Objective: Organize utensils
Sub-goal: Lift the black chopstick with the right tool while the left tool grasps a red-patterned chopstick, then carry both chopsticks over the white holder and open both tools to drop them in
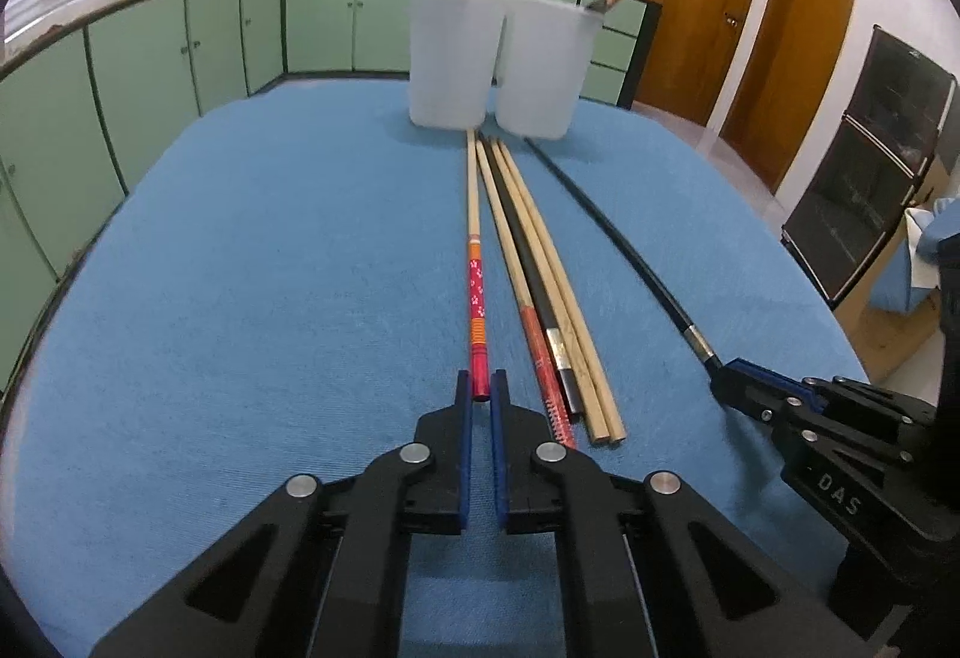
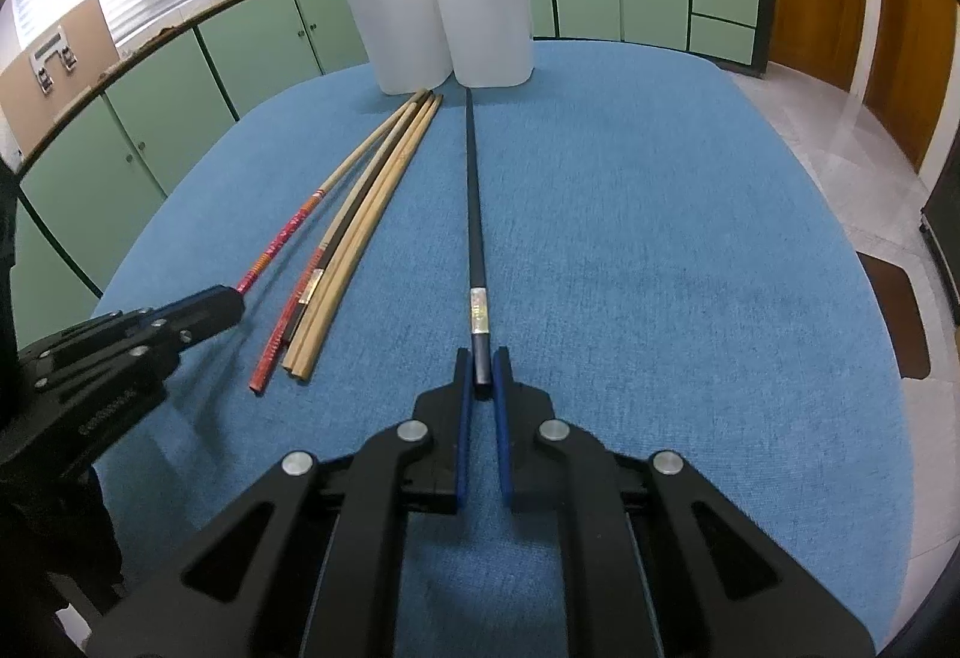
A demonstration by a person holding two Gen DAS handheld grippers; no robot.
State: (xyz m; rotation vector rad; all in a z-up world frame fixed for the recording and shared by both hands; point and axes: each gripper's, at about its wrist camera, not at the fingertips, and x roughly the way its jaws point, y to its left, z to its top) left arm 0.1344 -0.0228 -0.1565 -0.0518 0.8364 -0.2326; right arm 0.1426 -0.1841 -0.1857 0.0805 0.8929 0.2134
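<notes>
Chopsticks lie lengthwise on the blue tabletop [image 1: 240, 298], tips toward two white cups [image 1: 456, 57] at the far edge, butt ends near. Left tongs [image 1: 482, 394] are clamped on the red patterned chopstick [image 1: 477, 298]; right tongs [image 2: 482, 376] grip the black chopstick [image 2: 471, 208]. Each cup already holds a stick or two. Five more [image 1: 540, 268] wait between them, so sorting looks barely begun.
</notes>
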